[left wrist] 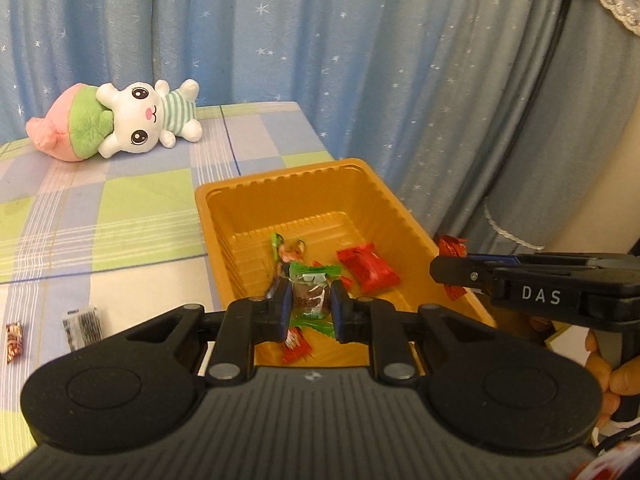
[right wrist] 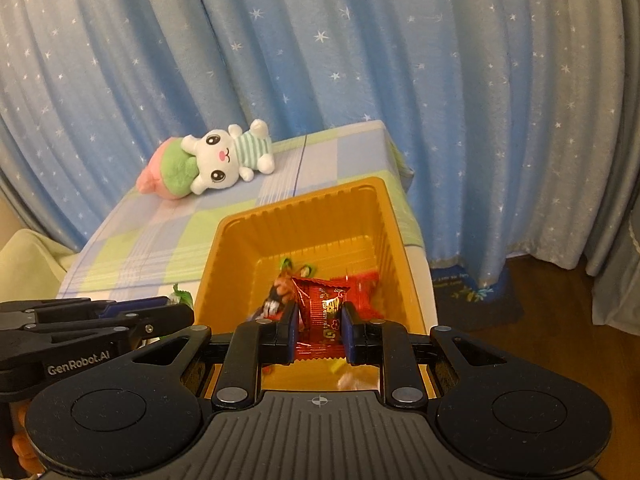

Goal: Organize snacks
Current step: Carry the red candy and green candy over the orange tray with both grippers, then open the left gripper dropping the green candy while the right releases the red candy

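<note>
An orange plastic tray [left wrist: 224,216] stands on the checked tablecloth and holds several wrapped snacks, among them a red packet [left wrist: 368,268]. My left gripper [left wrist: 310,304] is shut on a green-edged clear candy packet [left wrist: 312,294] and holds it over the tray's near end. My right gripper [right wrist: 320,326] is shut on a red snack packet [right wrist: 322,312] above the tray [right wrist: 240,248]. The right gripper also shows in the left wrist view [left wrist: 452,270], at the tray's right rim. The left gripper shows at the left in the right wrist view [right wrist: 176,308].
A white plush bunny [left wrist: 136,120] lies at the table's far left, also in the right wrist view [right wrist: 218,160]. Two small wrapped snacks [left wrist: 82,326] [left wrist: 14,340] lie on the cloth left of the tray. Blue starred curtains [left wrist: 320,40] hang behind the table.
</note>
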`<action>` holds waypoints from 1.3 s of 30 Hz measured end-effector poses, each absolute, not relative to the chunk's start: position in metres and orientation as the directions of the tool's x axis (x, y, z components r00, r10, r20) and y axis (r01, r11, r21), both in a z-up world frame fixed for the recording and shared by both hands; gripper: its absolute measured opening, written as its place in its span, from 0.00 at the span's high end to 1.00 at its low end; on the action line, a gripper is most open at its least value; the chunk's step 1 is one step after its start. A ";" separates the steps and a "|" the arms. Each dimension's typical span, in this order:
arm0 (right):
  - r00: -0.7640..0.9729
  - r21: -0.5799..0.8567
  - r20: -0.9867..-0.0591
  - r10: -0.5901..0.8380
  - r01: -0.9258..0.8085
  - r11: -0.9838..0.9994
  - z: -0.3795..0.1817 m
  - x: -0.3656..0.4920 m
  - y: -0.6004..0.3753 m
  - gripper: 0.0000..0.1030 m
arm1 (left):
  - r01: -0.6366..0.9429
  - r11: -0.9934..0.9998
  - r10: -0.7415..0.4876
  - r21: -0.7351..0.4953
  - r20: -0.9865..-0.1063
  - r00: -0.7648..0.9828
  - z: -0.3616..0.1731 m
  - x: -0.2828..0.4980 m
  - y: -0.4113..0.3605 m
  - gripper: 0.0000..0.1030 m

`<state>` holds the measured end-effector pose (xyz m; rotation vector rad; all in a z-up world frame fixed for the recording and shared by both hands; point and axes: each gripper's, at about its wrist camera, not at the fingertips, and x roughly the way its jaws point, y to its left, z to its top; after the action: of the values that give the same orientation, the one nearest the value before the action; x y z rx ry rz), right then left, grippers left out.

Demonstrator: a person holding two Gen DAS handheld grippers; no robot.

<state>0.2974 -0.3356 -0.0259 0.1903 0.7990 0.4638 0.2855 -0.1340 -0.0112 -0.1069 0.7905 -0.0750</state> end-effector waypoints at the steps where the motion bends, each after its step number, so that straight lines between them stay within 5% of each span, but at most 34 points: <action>1: 0.602 0.337 -0.646 0.470 -0.328 0.883 -0.028 0.304 -0.335 0.78 | 0.021 0.993 -0.098 -0.116 -0.706 0.701 -0.013 0.292 -0.133 0.82; 20: 0.557 0.370 -0.670 0.490 -0.322 0.871 -0.051 0.386 -0.310 0.78 | -0.023 1.000 -0.001 -0.021 -0.748 0.664 -0.041 0.383 -0.116 0.82; 39: 0.545 0.374 -0.682 0.487 -0.313 0.873 -0.057 0.399 -0.304 0.78 | -0.035 0.998 -0.010 -0.043 -0.764 0.646 -0.051 0.396 -0.107 0.77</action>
<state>0.3990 -0.3044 -0.0571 0.2177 0.8740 0.4789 0.3957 -0.1069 -0.0508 -0.0552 0.8688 0.0148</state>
